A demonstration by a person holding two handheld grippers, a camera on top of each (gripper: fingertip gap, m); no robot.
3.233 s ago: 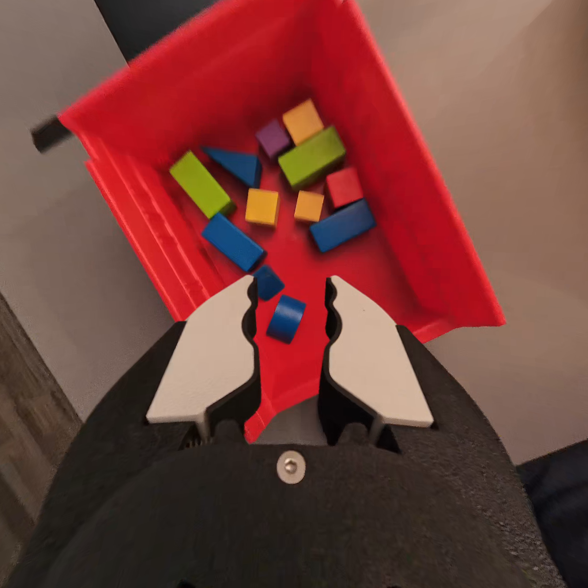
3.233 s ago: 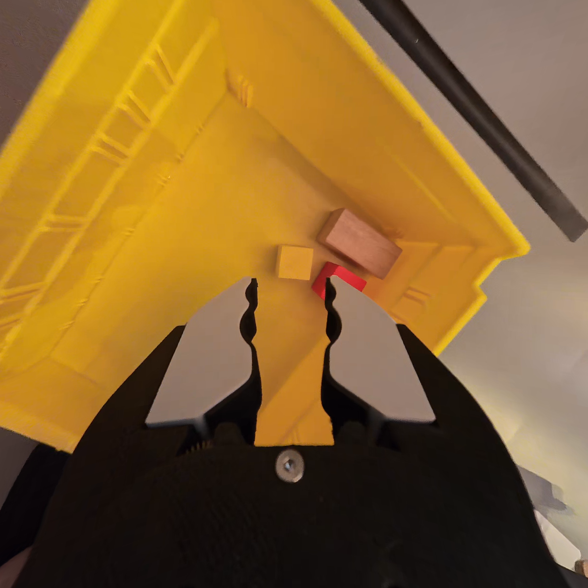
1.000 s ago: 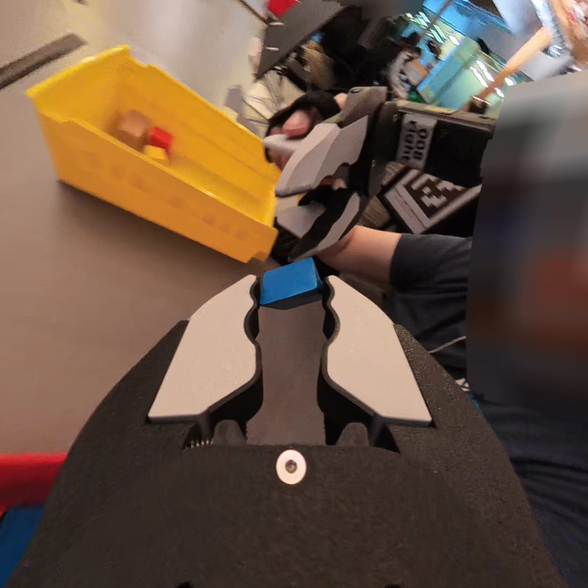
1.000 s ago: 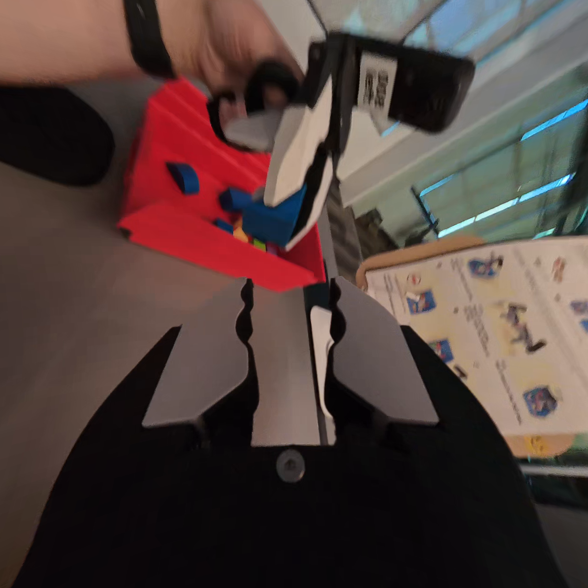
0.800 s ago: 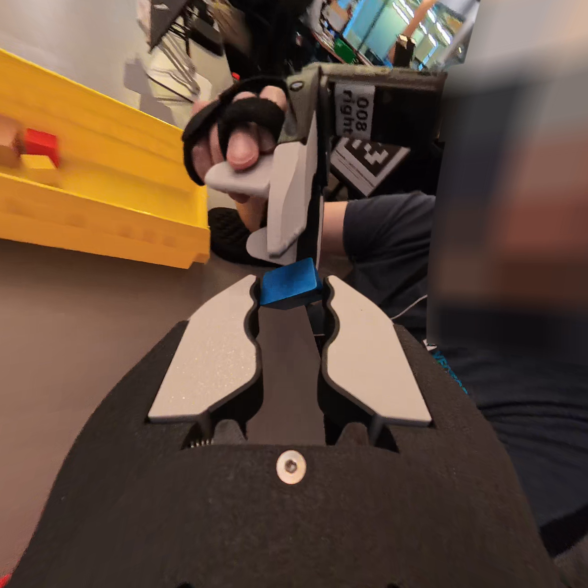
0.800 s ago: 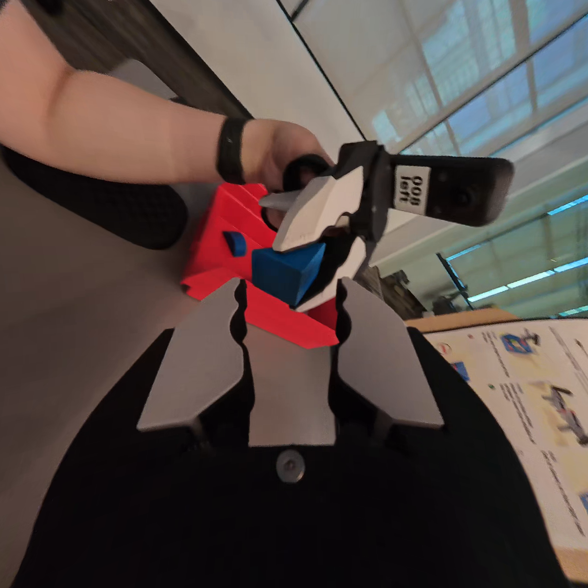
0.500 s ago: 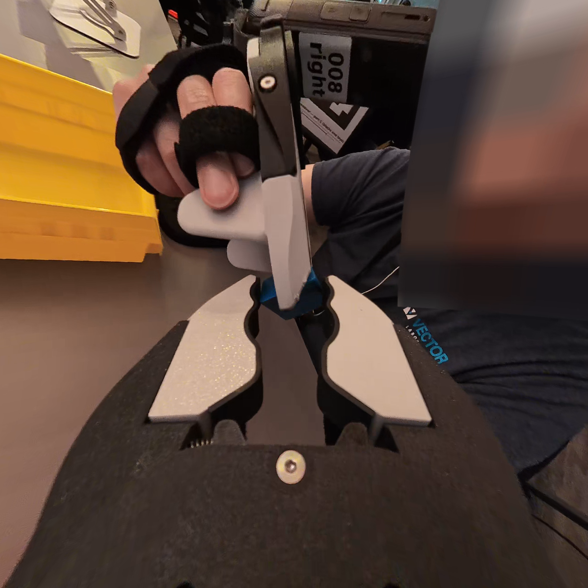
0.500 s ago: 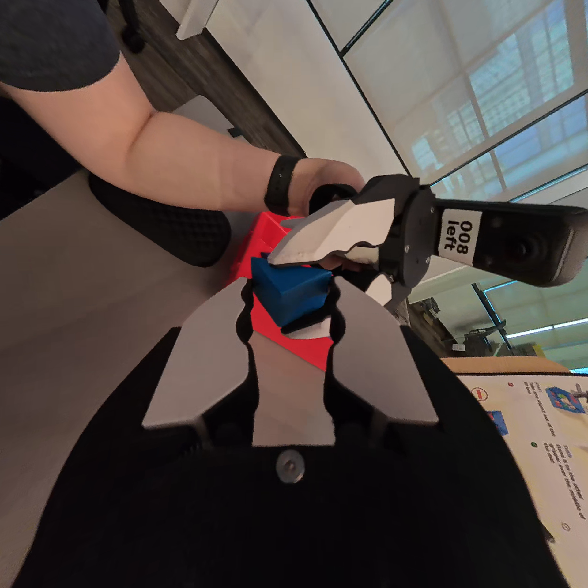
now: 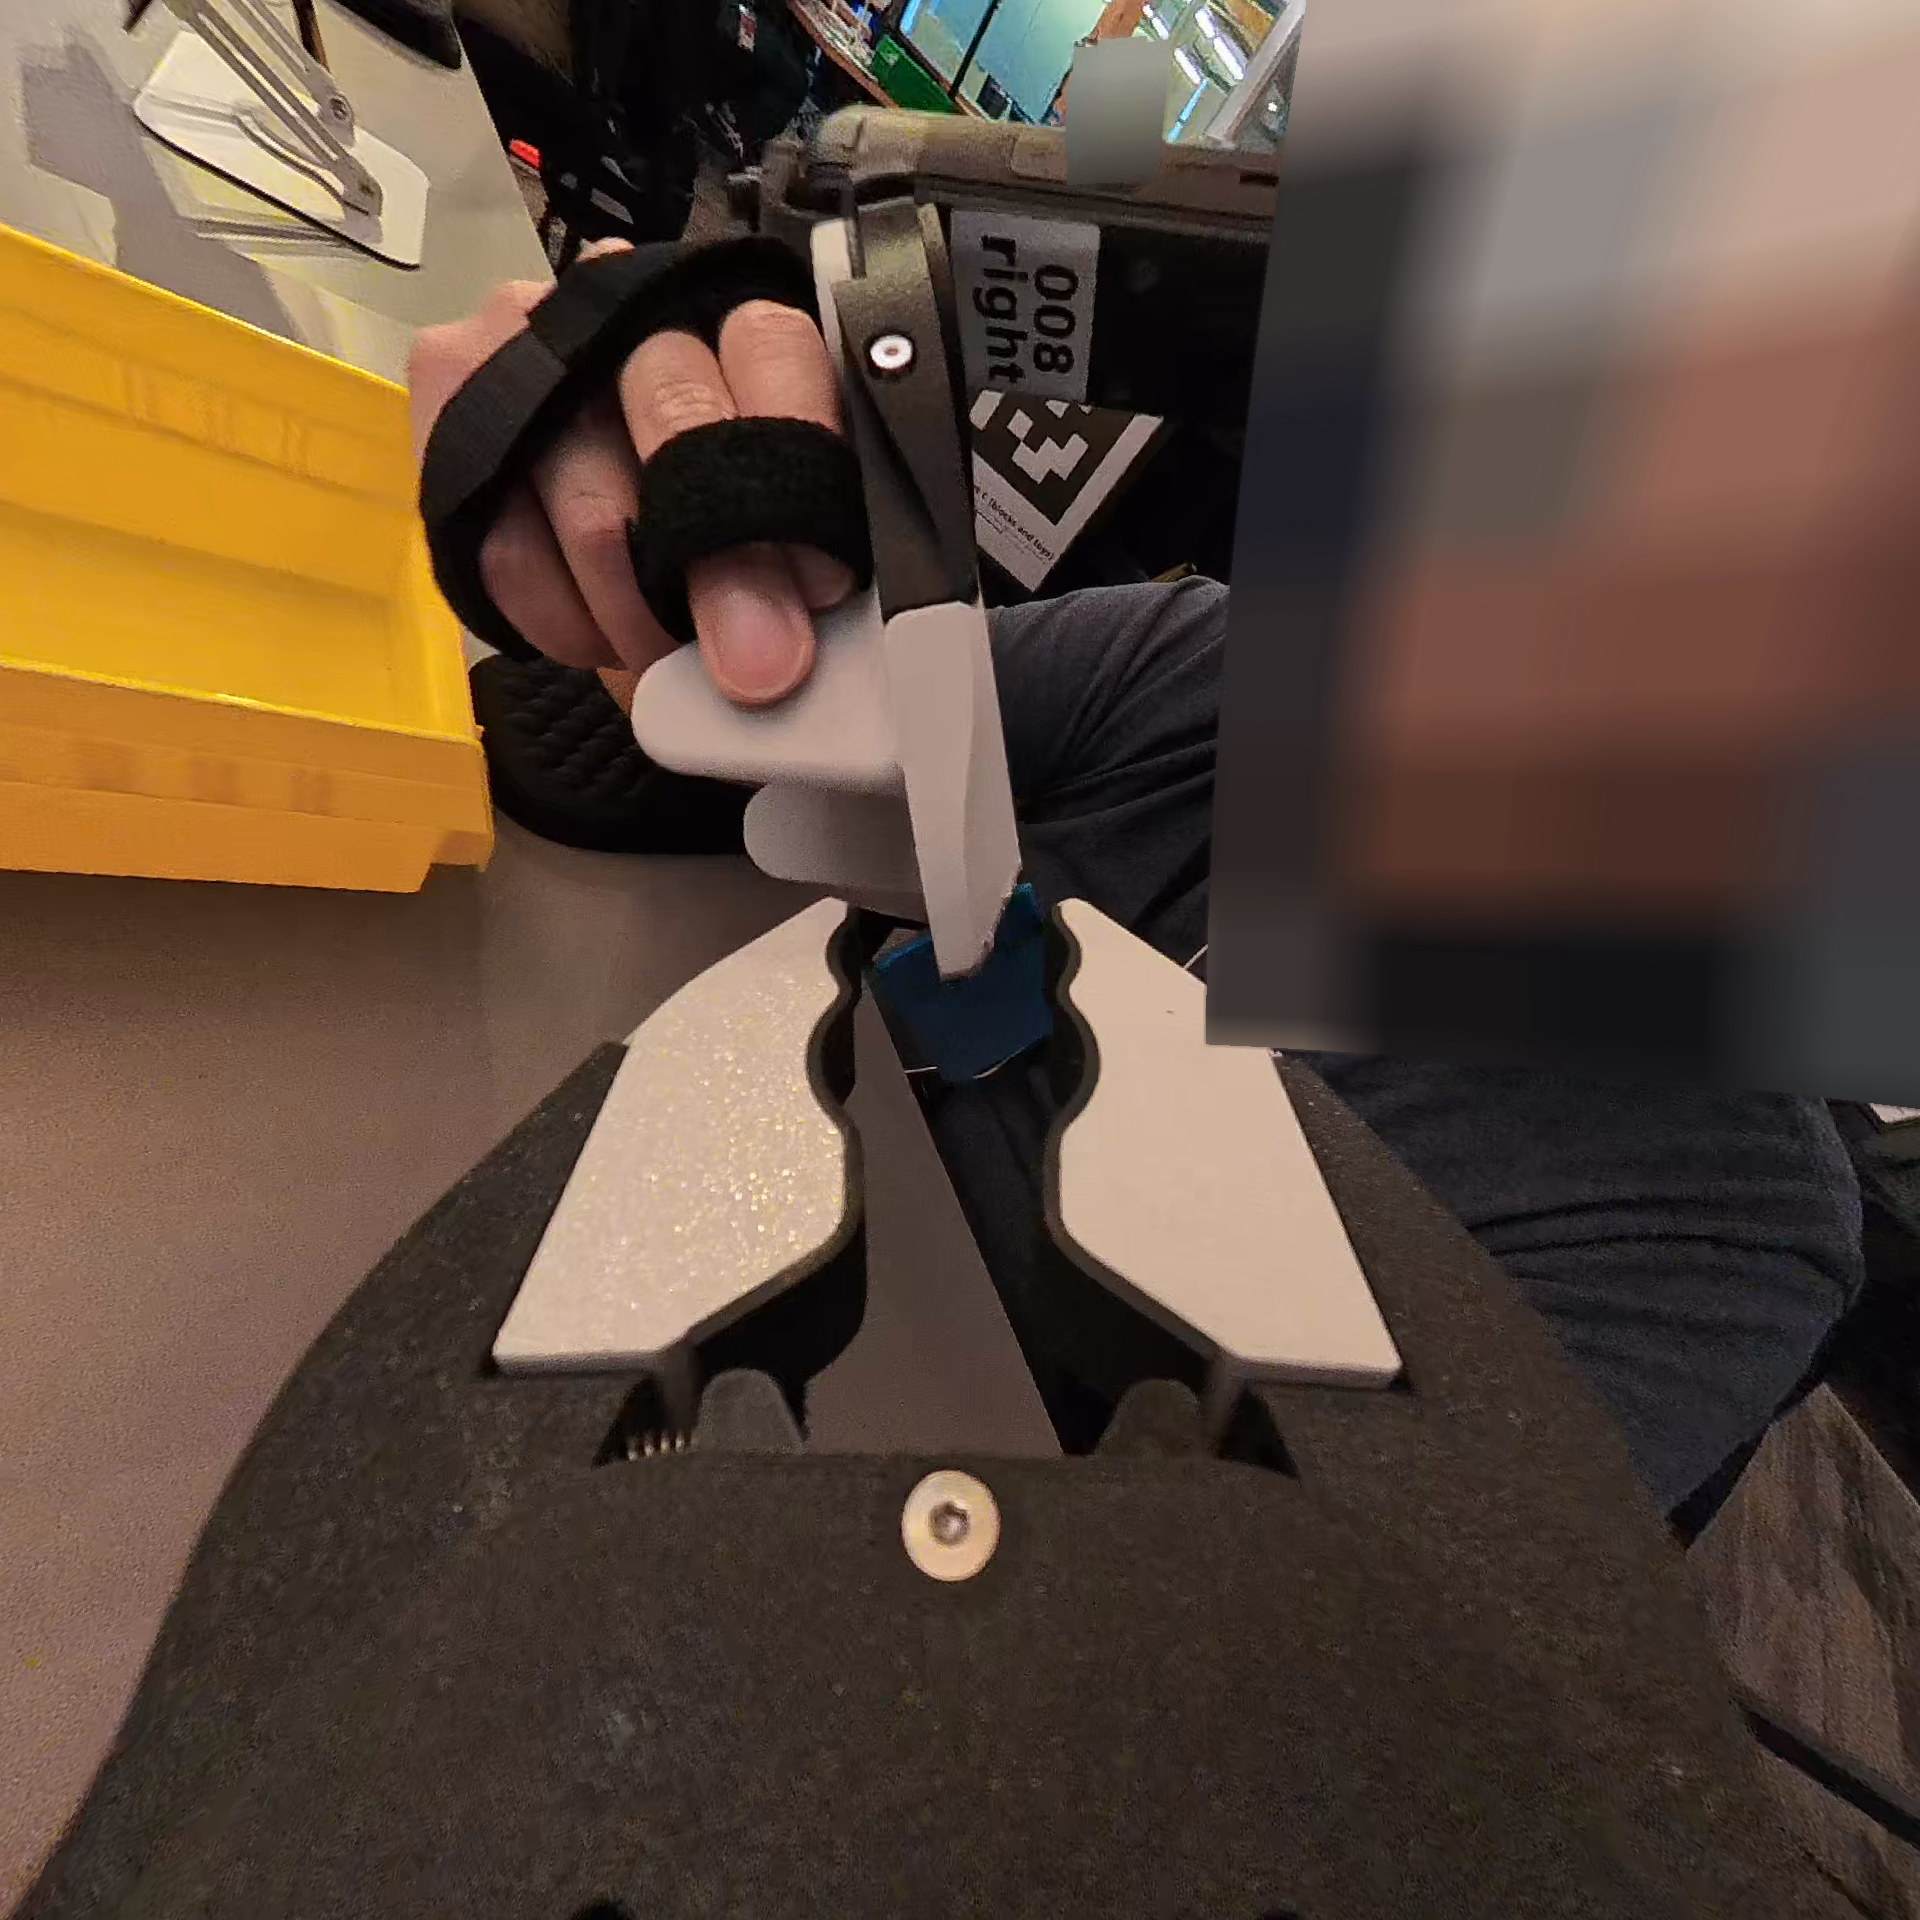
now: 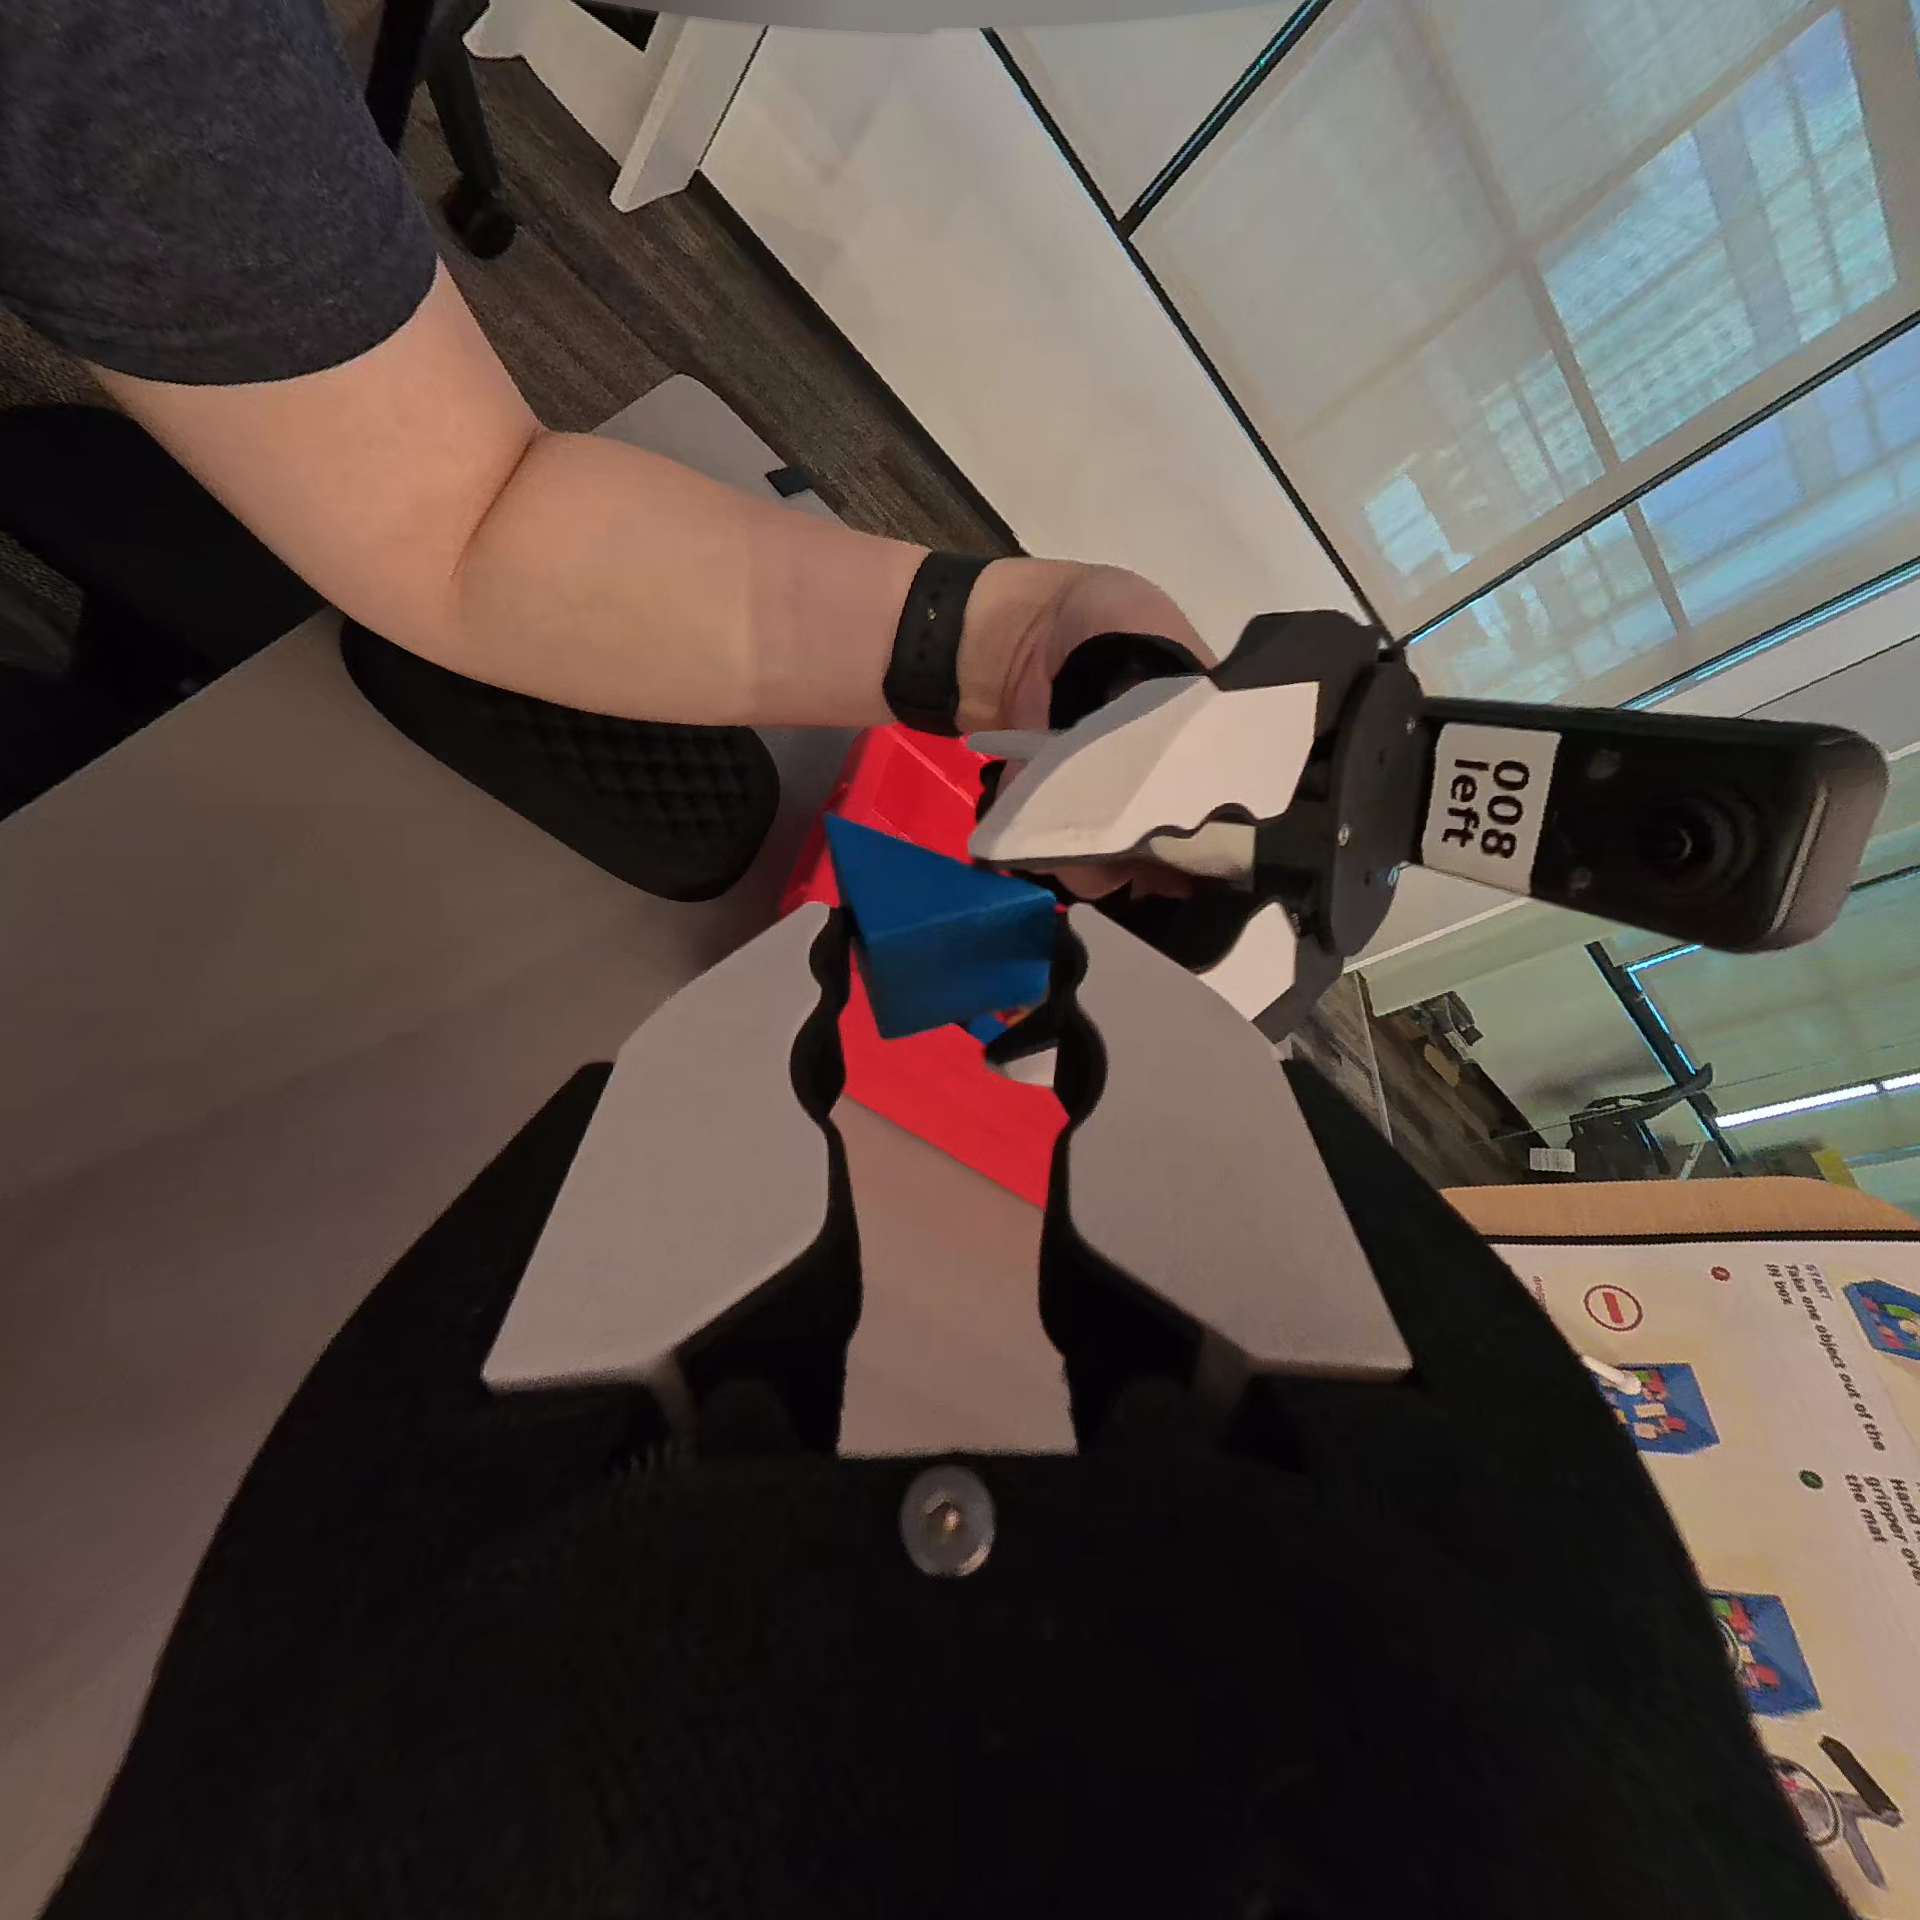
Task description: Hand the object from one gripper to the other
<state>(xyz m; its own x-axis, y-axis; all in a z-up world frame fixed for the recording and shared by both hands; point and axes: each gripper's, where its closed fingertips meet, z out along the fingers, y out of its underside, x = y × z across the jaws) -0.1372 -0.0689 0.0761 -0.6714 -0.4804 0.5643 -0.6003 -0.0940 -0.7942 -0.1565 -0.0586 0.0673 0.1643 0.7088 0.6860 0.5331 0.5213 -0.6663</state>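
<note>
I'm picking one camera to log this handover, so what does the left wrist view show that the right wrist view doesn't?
Only the left wrist view shows the yellow bin and the strapped hand working the right gripper. Only the right wrist view shows the red bin, the instruction sheet and the left gripper from outside. Both show the blue block between the two grippers' fingers.
</note>
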